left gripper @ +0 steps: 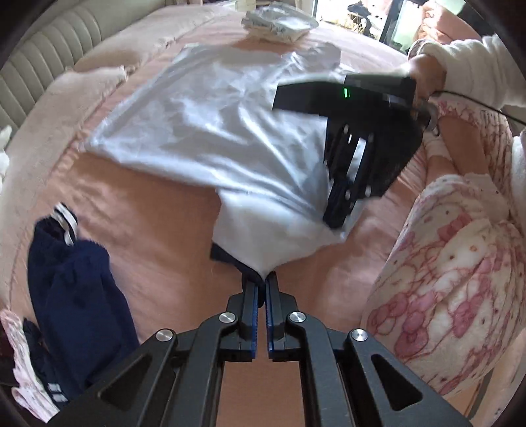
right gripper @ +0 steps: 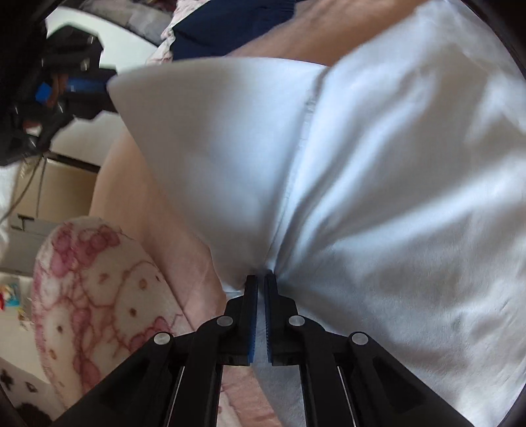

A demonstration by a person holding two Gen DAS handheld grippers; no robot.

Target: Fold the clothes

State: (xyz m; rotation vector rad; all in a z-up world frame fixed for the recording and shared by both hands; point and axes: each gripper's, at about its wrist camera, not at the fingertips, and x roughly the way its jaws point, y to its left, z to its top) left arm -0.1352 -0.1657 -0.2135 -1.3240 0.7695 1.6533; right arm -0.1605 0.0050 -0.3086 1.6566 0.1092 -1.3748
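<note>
A pale blue-white shirt [left gripper: 210, 131] lies spread on the pink bed sheet [left gripper: 138, 210]. My left gripper [left gripper: 262, 279] is shut on the shirt's near corner, which has a dark blue trim, and holds it just above the sheet. My right gripper [left gripper: 338, 216] is seen from the left wrist view, pointing down onto the shirt's right edge. In the right wrist view my right gripper [right gripper: 261, 279] is shut on a bunched fold of the shirt [right gripper: 378, 184], which fills most of that view.
A navy garment with white stripes [left gripper: 75, 295] lies at the left of the bed. A small pile of folded pale clothes [left gripper: 279, 23] sits at the far end. A padded headboard [left gripper: 39, 56] is at the far left. The person's pink patterned pyjamas [left gripper: 460, 289] are at the right.
</note>
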